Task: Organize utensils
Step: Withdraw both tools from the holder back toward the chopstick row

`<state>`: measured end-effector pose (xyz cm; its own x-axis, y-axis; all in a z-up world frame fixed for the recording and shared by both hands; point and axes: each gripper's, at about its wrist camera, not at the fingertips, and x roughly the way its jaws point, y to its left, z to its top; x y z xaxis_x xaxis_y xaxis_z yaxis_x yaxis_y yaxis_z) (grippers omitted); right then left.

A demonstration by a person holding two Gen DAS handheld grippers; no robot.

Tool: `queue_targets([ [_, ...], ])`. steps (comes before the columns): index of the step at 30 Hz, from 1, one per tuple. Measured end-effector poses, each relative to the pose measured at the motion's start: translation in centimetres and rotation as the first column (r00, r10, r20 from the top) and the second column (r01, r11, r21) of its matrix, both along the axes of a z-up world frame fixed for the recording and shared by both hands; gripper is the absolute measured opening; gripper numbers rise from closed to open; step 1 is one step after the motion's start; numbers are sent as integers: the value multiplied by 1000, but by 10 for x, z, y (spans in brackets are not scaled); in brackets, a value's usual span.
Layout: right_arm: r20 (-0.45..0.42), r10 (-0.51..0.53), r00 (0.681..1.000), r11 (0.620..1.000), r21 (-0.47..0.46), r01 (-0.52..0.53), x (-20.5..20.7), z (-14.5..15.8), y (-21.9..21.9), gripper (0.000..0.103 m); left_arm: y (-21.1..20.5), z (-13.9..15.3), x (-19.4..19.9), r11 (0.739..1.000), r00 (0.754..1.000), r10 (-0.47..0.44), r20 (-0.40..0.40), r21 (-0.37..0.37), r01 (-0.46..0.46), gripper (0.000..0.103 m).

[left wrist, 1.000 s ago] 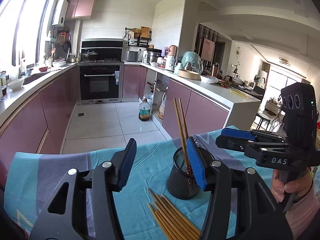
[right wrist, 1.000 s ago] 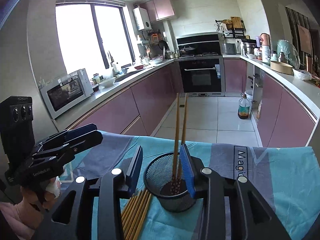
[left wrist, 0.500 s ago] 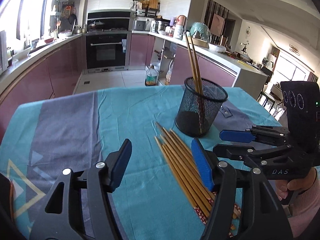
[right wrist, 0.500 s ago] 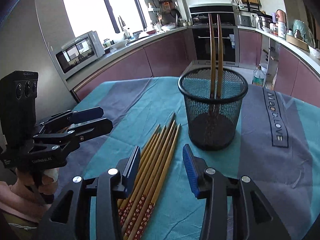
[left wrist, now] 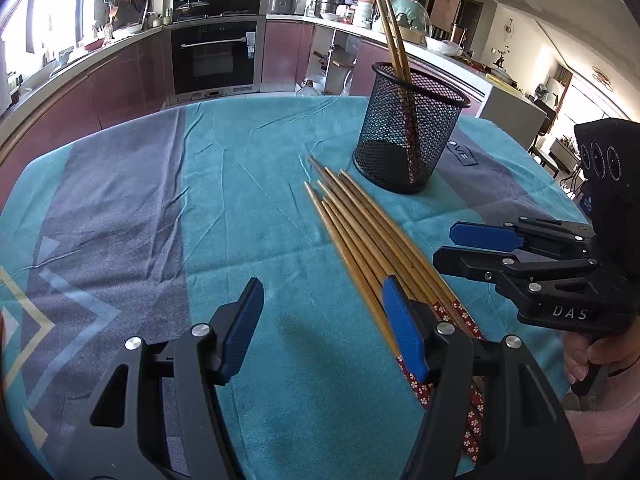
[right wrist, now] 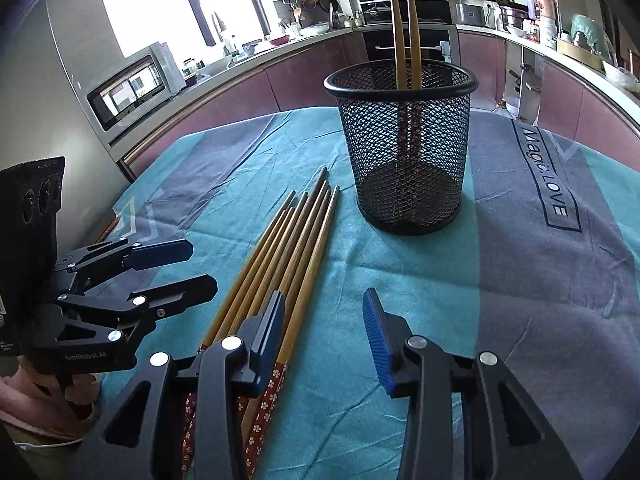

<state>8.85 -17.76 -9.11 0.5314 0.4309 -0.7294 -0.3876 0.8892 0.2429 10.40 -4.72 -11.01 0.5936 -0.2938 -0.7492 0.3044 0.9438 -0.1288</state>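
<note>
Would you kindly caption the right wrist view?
Open right gripper above loose chopsticks beside mesh holder holding two.

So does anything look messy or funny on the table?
A little. Two chopsticks stand in the black mesh cup, but a bunch of chopsticks lies loose on the cloth beside it. Nothing looks spilled or broken.

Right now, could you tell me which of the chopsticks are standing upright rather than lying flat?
The two chopsticks in the black mesh holder stand upright, tips above its rim. The other chopsticks lie flat in a bundle on the teal cloth beside it.
</note>
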Motion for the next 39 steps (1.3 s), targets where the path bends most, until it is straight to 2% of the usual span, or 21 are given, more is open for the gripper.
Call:
queue_targets([
  [10,-1,0,1000,1000,-13,0,-1,-5,0,37,-8,-6,-1,999,1000,11,3,52,-11,61],
  [20,6,2,1000,999,-53,-2,-1,-7,8,35,-10,-11,2,997,1000,15,-8,69,-14,59],
  [25,10,2,1000,997,-75,-2,0,-6,9,35,-12,-14,4,995,1000,20,-10,97,-19,54],
  [32,10,-2,1000,996,-94,3,1,-7,7,32,-8,-12,5,1000,1000,6,-28,15,-5,56],
  [39,10,-2,1000,996,-93,3,1,-7,6,31,-20,-16,4,999,1000,-19,-23,47,20,55],
])
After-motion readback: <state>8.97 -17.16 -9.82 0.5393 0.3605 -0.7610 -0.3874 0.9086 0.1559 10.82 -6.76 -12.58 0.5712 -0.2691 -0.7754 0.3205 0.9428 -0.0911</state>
